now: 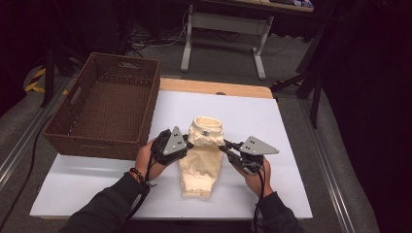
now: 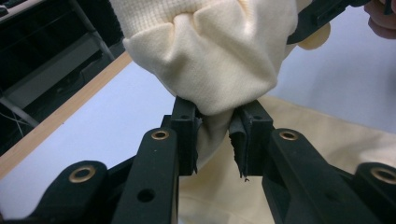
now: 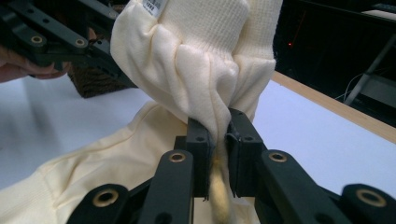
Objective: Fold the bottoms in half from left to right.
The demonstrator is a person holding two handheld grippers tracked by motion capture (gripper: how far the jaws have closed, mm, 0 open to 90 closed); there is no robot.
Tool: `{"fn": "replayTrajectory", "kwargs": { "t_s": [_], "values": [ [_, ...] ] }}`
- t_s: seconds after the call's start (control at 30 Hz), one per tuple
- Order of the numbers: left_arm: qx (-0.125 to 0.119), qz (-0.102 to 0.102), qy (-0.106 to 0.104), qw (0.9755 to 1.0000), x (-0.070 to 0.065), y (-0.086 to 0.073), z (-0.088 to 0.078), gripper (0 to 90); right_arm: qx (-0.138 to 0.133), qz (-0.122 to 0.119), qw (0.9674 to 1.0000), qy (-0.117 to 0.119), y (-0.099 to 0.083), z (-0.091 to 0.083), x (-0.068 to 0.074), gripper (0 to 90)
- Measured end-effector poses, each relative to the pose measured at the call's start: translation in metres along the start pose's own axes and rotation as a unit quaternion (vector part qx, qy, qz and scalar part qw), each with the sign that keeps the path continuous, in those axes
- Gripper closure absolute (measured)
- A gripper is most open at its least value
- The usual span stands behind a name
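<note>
Cream sweatshirt (image 1: 201, 158) lying on the white table (image 1: 87, 182), just right of the brown wicker basket (image 1: 108, 108), collar end raised and bunched between both claws. Left claw (image 1: 190, 143) pinching a fold of the fabric at the garment's left side; in the left gripper view, cloth sitting between slightly parted jaws, pads touching it. Right claw (image 1: 224, 148) clamping a thin fold at the right side; in the right gripper view, jaws nearly closed on the cloth below the ribbed collar (image 3: 205, 23). Lower hem resting flat on the table.
</note>
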State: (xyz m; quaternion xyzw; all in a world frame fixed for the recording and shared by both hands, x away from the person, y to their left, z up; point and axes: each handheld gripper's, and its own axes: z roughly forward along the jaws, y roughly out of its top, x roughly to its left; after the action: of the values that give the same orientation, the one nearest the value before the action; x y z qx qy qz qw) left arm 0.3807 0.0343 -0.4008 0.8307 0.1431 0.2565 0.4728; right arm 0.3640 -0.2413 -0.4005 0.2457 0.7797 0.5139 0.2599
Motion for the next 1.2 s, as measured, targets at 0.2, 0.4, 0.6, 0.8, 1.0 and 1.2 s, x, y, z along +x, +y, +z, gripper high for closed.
{"fn": "replayTrajectory", "kwargs": {
  "t_s": [0.2, 0.4, 0.6, 0.8, 1.0, 1.2],
  "values": [
    [0.009, 0.016, -0.006, 0.9998, -0.011, -0.011, -0.006, 70.1, 0.012, -0.01, 0.9998, 0.013, -0.008, -0.006, 0.008, 79.5],
    [0.015, 0.023, -0.015, 0.9995, -0.018, -0.022, -0.013, 66.6, 0.023, -0.014, 0.9993, 0.028, -0.015, -0.009, 0.014, 77.5],
    [0.021, 0.027, -0.023, 0.9992, -0.024, -0.034, -0.022, 64.1, 0.04, -0.029, 0.9979, 0.041, -0.022, -0.01, 0.021, 75.1],
    [0.017, 0.015, -0.039, 0.999, -0.032, -0.048, -0.035, 63.8, 0.059, -0.029, 0.9957, 0.066, -0.032, -0.014, 0.028, 74.9],
    [0.01, 0.014, -0.053, 0.9985, -0.041, -0.055, -0.05, 63.3, 0.077, -0.041, 0.9933, 0.076, -0.041, -0.019, 0.037, 75.1],
    [-0.012, -0.004, -0.058, 0.9983, -0.044, -0.053, -0.067, 62.8, 0.071, -0.028, 0.9938, 0.081, -0.046, -0.032, 0.036, 75.5]
  ]
}}
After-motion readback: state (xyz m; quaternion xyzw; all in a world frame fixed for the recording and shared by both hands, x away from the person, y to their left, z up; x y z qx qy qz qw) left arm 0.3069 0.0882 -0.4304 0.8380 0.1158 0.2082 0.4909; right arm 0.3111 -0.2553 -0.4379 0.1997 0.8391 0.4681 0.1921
